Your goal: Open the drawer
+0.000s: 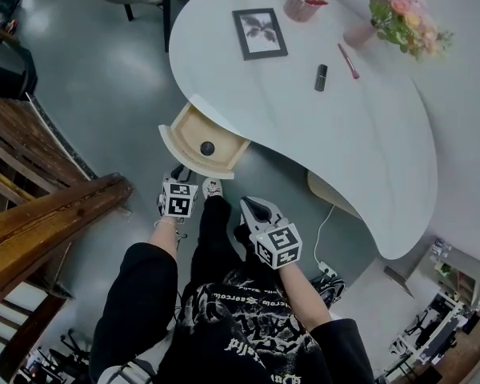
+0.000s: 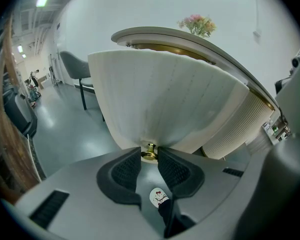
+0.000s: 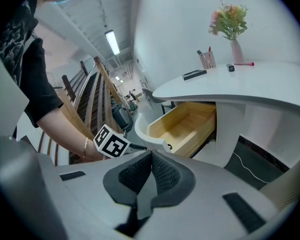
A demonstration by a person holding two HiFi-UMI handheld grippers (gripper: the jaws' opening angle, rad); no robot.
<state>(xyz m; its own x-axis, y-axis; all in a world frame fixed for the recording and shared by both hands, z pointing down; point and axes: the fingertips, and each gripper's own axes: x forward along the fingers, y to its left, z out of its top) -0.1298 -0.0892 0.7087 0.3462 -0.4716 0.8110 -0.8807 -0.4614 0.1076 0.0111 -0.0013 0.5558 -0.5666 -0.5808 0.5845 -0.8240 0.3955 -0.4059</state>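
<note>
In the head view, our left gripper (image 1: 178, 178) sits at the front of the drawer (image 1: 190, 133), which is pulled out from under the desk (image 1: 328, 134). In the left gripper view, its jaws pinch the drawer's brass knob (image 2: 149, 153). In the right gripper view, our right gripper (image 3: 151, 156) is closed on nothing, short of the desk.

A black-framed picture (image 1: 260, 33) and pink pen cup (image 1: 302, 5) sit at the white curved tabletop's (image 1: 368, 150) far end. A pink flower vase (image 1: 400, 14), pink pen (image 1: 348, 61) and small dark cylinder (image 1: 321, 77) stand nearer its right edge.
</note>
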